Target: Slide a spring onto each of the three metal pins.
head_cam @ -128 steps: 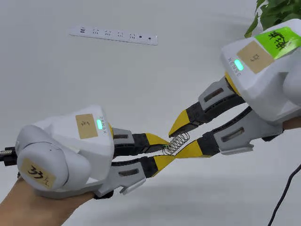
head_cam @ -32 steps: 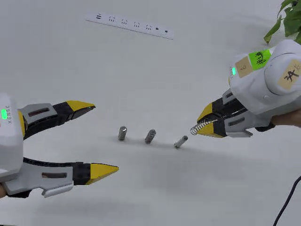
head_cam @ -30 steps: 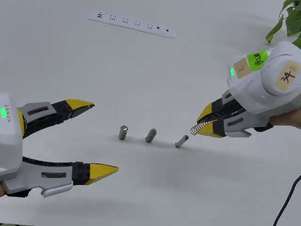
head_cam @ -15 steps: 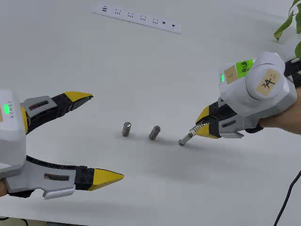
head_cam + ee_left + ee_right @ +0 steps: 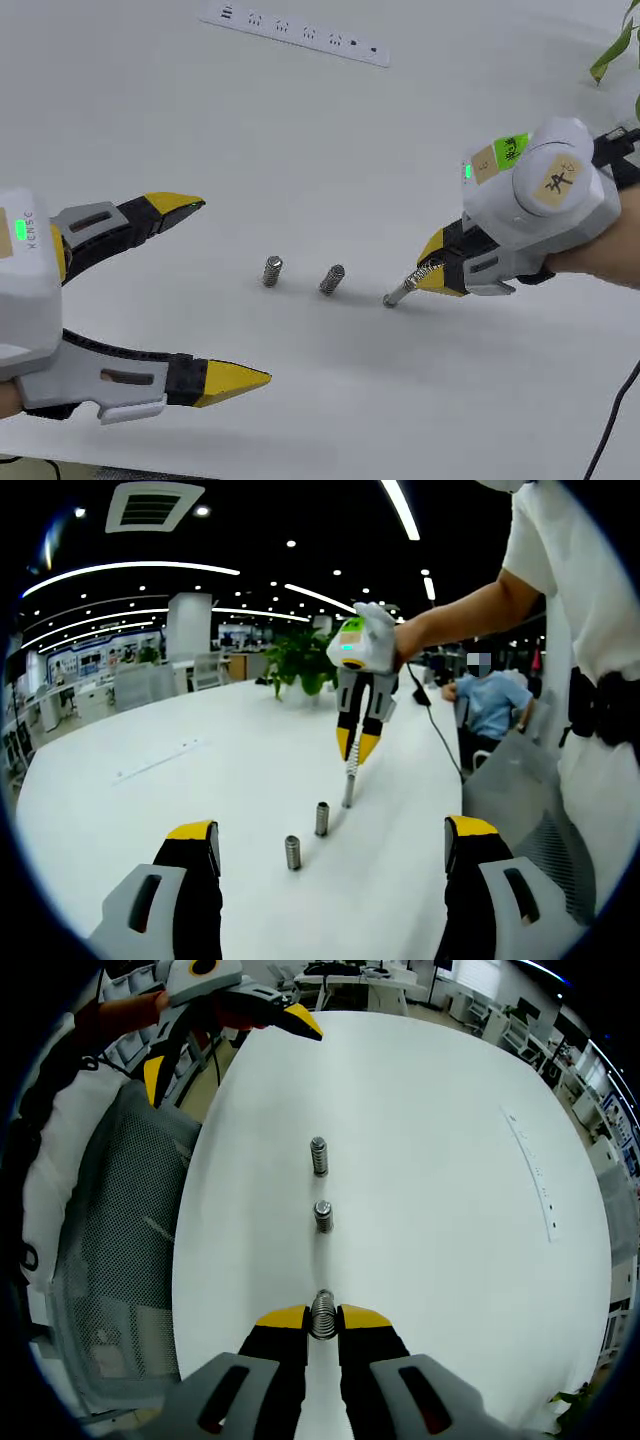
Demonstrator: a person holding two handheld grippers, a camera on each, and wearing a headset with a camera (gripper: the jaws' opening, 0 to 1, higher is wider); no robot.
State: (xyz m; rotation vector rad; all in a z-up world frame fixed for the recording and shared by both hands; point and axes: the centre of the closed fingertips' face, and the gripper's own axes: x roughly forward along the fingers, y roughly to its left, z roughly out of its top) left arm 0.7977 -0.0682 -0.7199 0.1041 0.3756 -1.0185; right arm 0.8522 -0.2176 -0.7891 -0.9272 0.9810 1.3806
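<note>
Three short metal pins stand in a row on the white table (image 5: 300,150). The left pin (image 5: 272,271) and the middle pin (image 5: 332,279) each carry a coiled spring. My right gripper (image 5: 432,276) is shut on a spring (image 5: 420,278), whose free end meets the top of the right pin (image 5: 393,297), which leans. In the right gripper view the spring (image 5: 322,1315) sits between the yellow tips, in line with the two pins (image 5: 323,1216) beyond. My left gripper (image 5: 225,292) is wide open and holds nothing, left of the row. From the left gripper view the pins (image 5: 322,818) stand ahead.
A white power strip (image 5: 305,35) lies at the table's far edge. Green plant leaves (image 5: 615,50) show at the far right, and a black cable (image 5: 610,420) runs down at the lower right. A mesh chair (image 5: 110,1260) stands beside the table.
My right gripper has come down and to the left with the spring, bringing its free end onto the right pin. The left gripper stays open in place.
</note>
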